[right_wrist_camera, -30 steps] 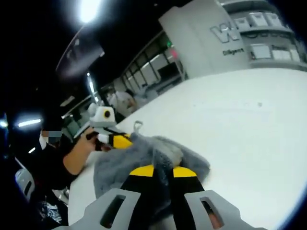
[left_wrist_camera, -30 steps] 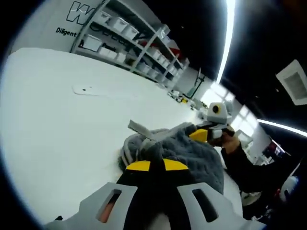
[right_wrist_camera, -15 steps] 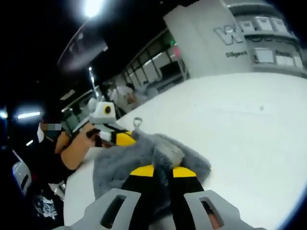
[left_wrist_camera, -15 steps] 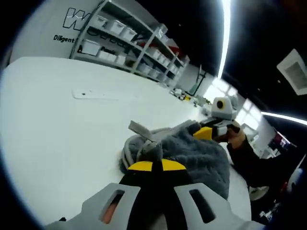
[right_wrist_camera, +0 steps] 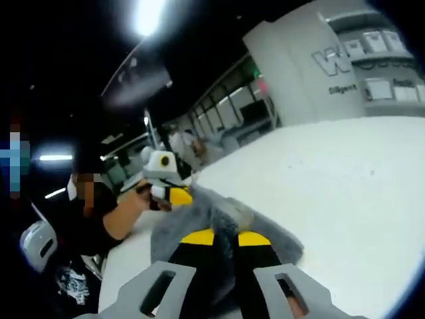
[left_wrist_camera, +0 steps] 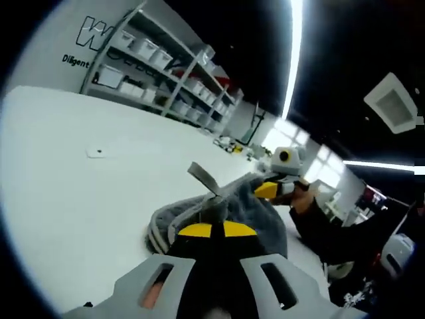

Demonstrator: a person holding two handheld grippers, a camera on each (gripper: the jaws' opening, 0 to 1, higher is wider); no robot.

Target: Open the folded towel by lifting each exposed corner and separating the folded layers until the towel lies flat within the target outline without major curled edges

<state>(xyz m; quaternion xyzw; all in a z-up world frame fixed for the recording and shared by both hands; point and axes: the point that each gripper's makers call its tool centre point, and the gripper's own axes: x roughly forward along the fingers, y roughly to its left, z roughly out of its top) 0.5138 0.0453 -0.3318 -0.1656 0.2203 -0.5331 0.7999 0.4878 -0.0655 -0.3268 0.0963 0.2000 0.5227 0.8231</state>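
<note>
both grippers, left (left_wrist_camera: 211, 230) and right (right_wrist_camera: 226, 237), jaws clenched on grey towel (left_wrist_camera: 255, 214), bunched above white surface (left_wrist_camera: 80, 179).

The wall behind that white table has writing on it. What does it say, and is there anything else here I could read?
"W": large outlined letter on the white wall, the rest of the word cut off in both views.
"Diligent": small line under it on the wall; whatever follows is cut off or blurred.
Labels on the shelf bins: too small to read.
Grey towel, table: no text visible.
</note>
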